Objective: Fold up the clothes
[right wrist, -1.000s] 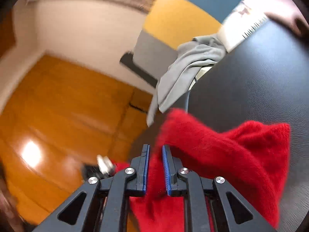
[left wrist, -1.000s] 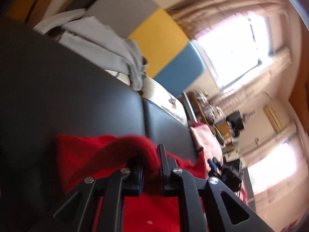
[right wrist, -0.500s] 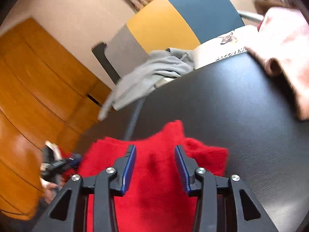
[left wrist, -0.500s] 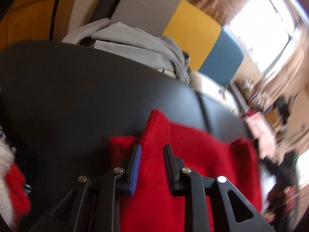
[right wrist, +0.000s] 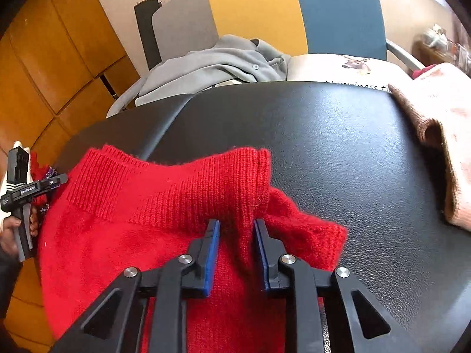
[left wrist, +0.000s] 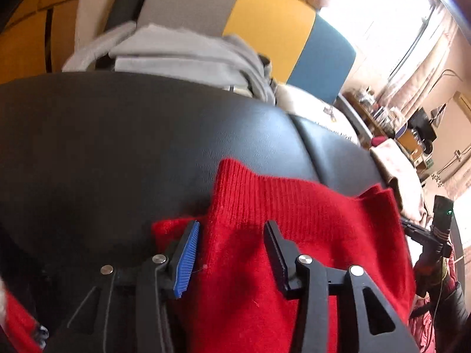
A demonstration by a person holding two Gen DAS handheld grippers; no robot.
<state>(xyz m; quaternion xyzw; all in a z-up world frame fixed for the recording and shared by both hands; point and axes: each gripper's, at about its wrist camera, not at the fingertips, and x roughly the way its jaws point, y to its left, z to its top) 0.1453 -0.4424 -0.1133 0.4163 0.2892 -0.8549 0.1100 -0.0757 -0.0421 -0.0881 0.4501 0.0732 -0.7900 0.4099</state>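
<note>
A red knit sweater (left wrist: pixel 282 223) lies on a black padded surface (left wrist: pixel 123 147), its ribbed hem at the far edge. My left gripper (left wrist: pixel 232 229) is open just above the sweater's left part, holding nothing. In the right wrist view the same sweater (right wrist: pixel 141 206) lies folded over, with a ribbed edge standing up in a ridge. My right gripper (right wrist: pixel 237 229) is open with its fingers either side of that ridge, not closed on it. The left gripper also shows in the right wrist view (right wrist: pixel 20 182) at the far left.
A grey garment (right wrist: pixel 215 67) lies heaped on a grey, yellow and blue chair (right wrist: pixel 265 11) behind the black surface (right wrist: pixel 353 153). A pinkish-brown garment (right wrist: pixel 441 135) lies at the right edge. A white printed cloth (right wrist: pixel 338 67) lies on the chair seat. Orange wood panels stand at the left.
Both grippers have let go of the sweater and opened. The sweater, held up a second ago, now lies on the black surface, and both grippers have drawn back slightly.
</note>
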